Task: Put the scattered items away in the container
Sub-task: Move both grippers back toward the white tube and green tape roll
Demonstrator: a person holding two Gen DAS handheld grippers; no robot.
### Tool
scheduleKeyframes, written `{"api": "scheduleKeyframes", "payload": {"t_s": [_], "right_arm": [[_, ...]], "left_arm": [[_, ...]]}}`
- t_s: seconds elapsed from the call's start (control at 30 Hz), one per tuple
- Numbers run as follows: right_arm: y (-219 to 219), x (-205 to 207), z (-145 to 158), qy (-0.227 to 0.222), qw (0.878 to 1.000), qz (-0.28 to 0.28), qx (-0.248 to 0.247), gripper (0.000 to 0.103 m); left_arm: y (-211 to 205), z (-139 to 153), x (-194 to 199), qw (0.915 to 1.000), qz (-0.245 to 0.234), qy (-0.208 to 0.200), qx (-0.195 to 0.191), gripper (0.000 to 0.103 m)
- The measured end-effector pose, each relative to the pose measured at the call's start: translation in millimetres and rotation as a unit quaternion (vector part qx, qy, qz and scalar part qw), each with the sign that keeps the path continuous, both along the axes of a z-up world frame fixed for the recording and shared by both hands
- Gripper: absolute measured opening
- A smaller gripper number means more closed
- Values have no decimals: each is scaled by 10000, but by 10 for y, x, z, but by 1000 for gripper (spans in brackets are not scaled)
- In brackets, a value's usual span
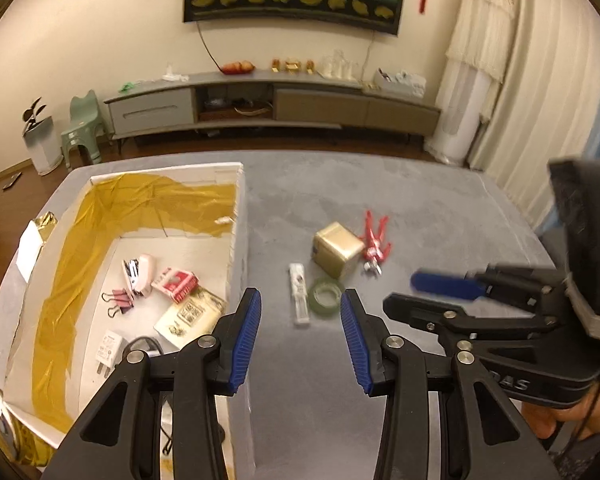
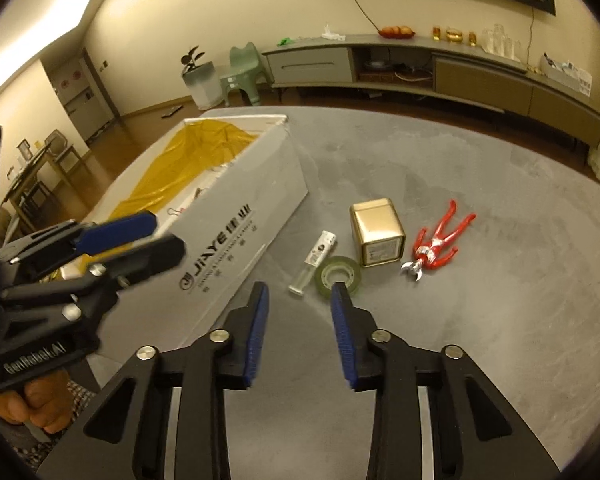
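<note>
Both tools are spread and empty. My right tool (image 2: 300, 300) hangs just short of the tape roll (image 2: 339, 276) on the counter (image 2: 480, 320); I'd straddle its rim squarely, then carry it to the box (image 2: 236, 224).

"JiAYE" on box (image 2: 236, 236), probably "GenRobot.AI" on left hand-held gripper (image 2: 140, 236)

The right claw (image 1: 440, 300) is motion-blurred in the left view, cut off at 3 o'clock. The box (image 2: 236, 236) wall hides most of its contents in the right view. The charger (image 1: 110, 348) label, perhaps printed text, is unreadable.
</note>
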State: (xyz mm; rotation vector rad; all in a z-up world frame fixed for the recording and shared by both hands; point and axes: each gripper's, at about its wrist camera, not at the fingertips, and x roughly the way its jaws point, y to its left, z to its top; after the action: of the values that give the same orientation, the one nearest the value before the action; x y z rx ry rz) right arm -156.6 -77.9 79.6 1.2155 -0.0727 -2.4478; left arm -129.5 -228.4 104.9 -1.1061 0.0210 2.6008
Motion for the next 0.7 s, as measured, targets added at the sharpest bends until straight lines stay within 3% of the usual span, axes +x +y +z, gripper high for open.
{"api": "scheduleKeyframes", "payload": {"t_s": [0.1, 0.17, 0.27, 0.53, 0.63, 0.7], "right_arm": [[-71, -128, -232, -134, 9999, 35, 92, 33], [-156, -207, -387, -206, 9996, 94, 196, 33], [-267, -335, -560, -219, 9993, 113, 264, 33], [-462, -732, -867, -153, 9988, -47, 467, 33], [-454, -697, -933, -93, 9969, 23, 778, 28], [-339, -641, -935, -364, 9960, -28, 820, 21]], "left_arm": [[-144, -23, -85, 9993, 144, -91, 338, 43], [-207, -42, -129, 9989, 291, -86, 355, 43], [-235, -47, -164, 9979, 160, -126, 616, 43], [-146, -108, -229, 9984, -42, -206, 528, 43], [-141, -78, -249, 9981, -88, -216, 566, 43], [-132, -30, -240, 9977, -143, -155, 640, 43]]}}
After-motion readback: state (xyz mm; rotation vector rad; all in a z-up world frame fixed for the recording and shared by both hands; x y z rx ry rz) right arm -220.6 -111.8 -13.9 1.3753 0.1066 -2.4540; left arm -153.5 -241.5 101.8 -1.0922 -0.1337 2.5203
